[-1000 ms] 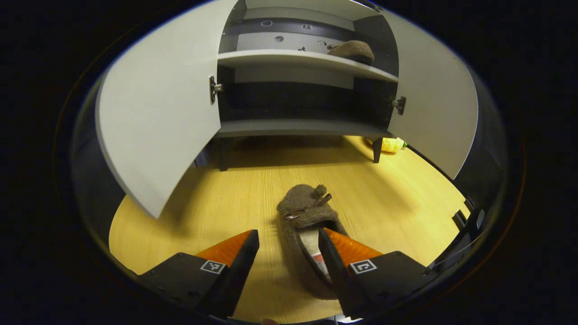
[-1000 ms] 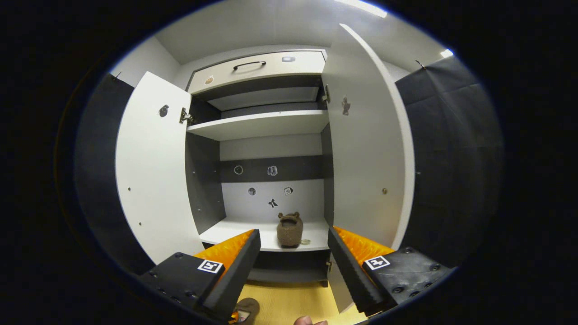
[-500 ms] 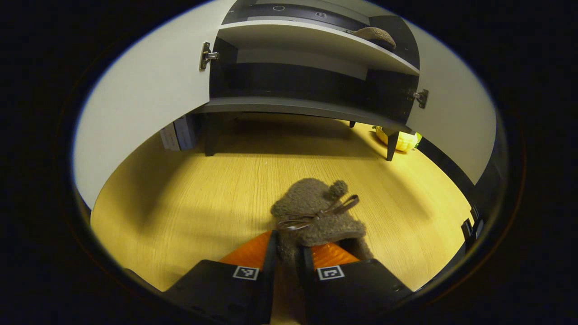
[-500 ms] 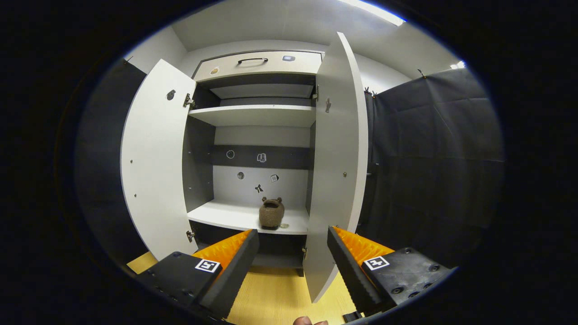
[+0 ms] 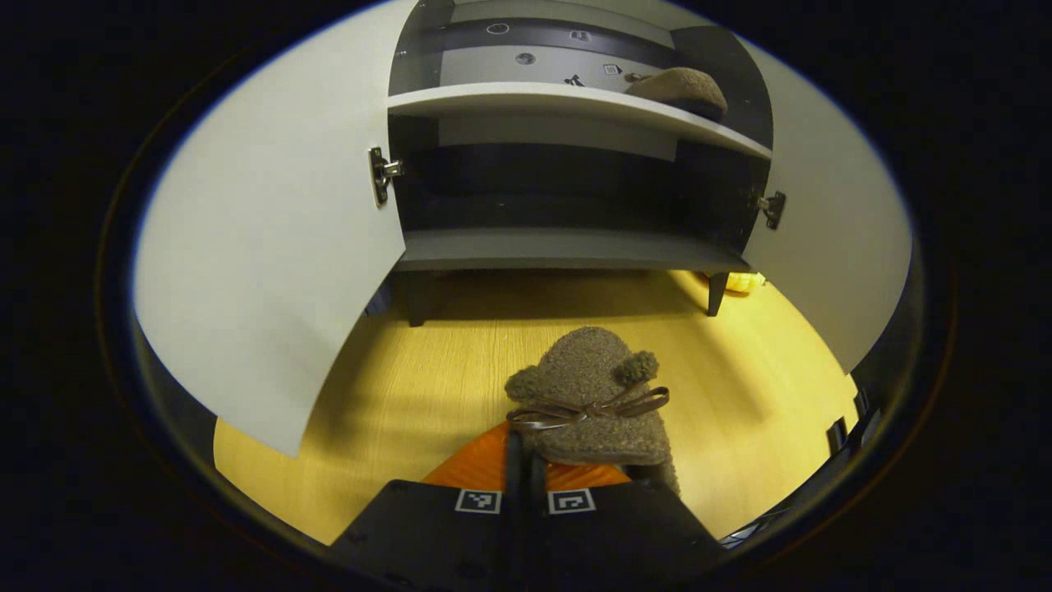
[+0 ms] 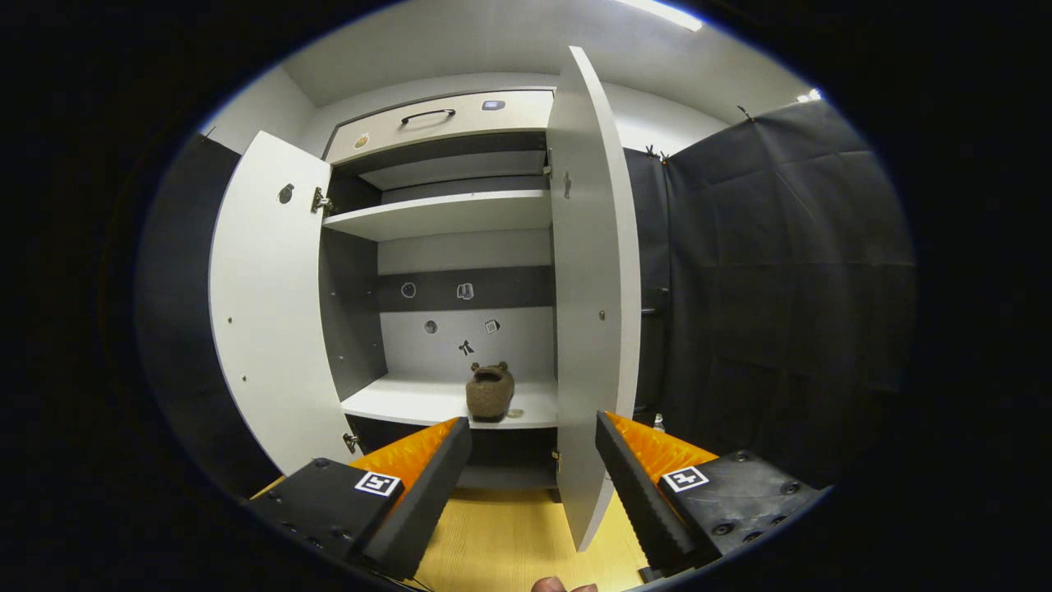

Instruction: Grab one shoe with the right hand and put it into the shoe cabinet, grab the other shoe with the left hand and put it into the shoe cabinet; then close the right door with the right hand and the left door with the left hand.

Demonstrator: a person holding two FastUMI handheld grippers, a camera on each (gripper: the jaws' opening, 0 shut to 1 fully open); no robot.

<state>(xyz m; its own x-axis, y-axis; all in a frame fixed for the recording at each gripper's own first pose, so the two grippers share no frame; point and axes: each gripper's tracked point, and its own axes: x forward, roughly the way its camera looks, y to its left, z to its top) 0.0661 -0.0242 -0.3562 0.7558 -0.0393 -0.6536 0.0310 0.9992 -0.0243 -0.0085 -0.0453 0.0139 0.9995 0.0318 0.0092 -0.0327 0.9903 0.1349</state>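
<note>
Now the left gripper point(image 5: 519, 460) pinches the second shoe point(image 5: 596, 395) by its side wall, apparently just off the floor point(image 5: 394, 386) before the cabinet point(image 5: 567, 247); a second ago those fingers straddled it open; next, carry it to the shelf point(image 6: 427, 403) beside the first shoe point(image 6: 490, 391); the right gripper point(image 6: 532, 485) hangs open and empty near the right door point(image 6: 593, 329).

No words, brands or numbers can be read. Small stickers point(image 6: 465, 291) stand on the back panel of the shoe cabinet point(image 6: 448, 215), too small to make out. Each gripper carries square black-and-white coded markers point(image 6: 378, 483), patterns rather than writing.
</note>
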